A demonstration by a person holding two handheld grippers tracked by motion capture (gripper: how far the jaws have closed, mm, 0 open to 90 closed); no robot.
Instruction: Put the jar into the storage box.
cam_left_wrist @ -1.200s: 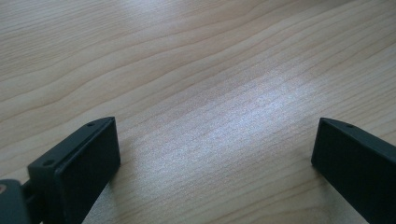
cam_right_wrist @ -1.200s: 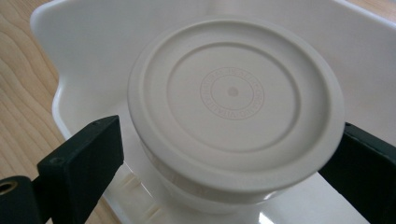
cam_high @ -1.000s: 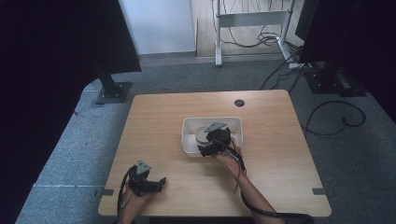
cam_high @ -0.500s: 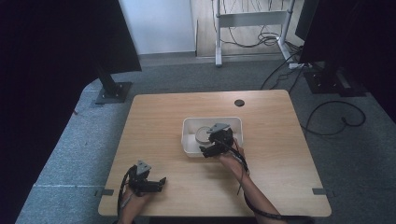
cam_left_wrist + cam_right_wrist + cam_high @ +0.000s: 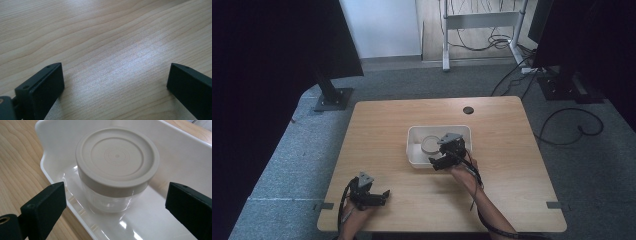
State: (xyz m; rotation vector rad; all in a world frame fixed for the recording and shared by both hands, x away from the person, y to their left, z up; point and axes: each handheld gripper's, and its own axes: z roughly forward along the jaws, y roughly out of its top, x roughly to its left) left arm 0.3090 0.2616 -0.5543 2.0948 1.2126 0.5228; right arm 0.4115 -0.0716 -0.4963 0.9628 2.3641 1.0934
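A clear jar (image 5: 117,172) with a beige lid (image 5: 430,144) stands upright inside a white rectangular bin (image 5: 414,150) near the table's middle. My right gripper (image 5: 440,163) hovers over the bin's near edge, open, its jaws spread wider than the jar and short of it (image 5: 115,205). My left gripper (image 5: 382,195) rests low over bare wood at the table's front left, open with nothing between its jaws (image 5: 115,82).
The wooden table (image 5: 377,130) has a round cable hole (image 5: 468,109) at its far side. Dark stands and cables sit on the grey carpet around the table, with a monitor base (image 5: 332,97) beyond its far left corner.
My right gripper has shifted slightly nearer and lower over the bin's front edge. The left gripper has not moved.
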